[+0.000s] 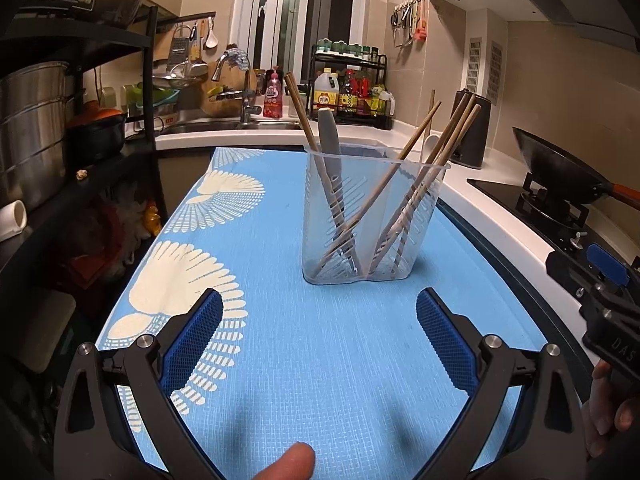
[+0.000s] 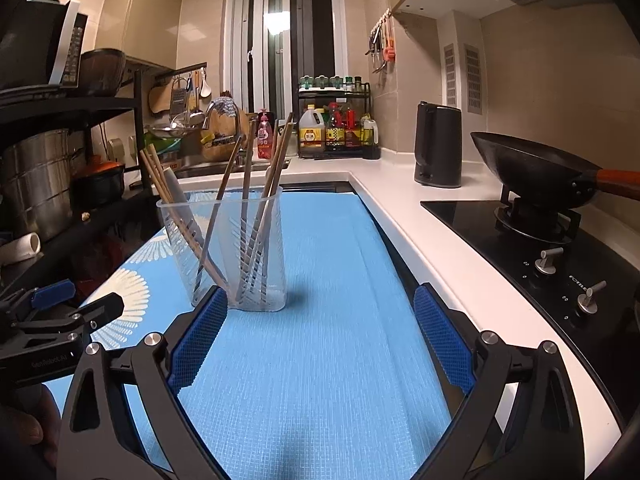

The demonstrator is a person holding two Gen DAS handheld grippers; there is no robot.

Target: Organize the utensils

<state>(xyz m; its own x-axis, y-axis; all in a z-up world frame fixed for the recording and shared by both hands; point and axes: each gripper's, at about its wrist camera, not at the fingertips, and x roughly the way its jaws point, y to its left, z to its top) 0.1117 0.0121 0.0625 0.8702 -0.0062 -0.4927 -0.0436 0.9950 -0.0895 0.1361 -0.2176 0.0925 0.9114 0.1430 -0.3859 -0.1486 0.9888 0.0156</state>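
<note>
— Blue pads on both tools, and nothing between them. The left gripper has its jaws spread wide over the mat, holding nothing; the right gripper is just as wide and just as empty.

— So where are the utensils?

— In the clear plastic holder, which stands upright on the mat ahead of the left gripper and a little to its right. From the right wrist view the same holder sits ahead and to the left, its base close to that gripper's left pad. Wooden chopsticks lean out in several directions, and a grey handle stands among them on the left side.

— Anything loose on the mat?

— None that I can see in either view. My judgement is that the sorting is done or nearly so.

— If something remains, how would you go about it?

— The holder looks light and the chopsticks lean well past its rim, so a knock on any tip could tip it. I would come in from above, close on one stick near its upper end, and lift straight along its lean. The other gripper could steady the holder's wall, squeezing gently since thin plastic flexes.

— And the surroundings?

— A wok rests on the stove to the right, well apart from the mat, and a kettle stands on the counter beyond.
</note>
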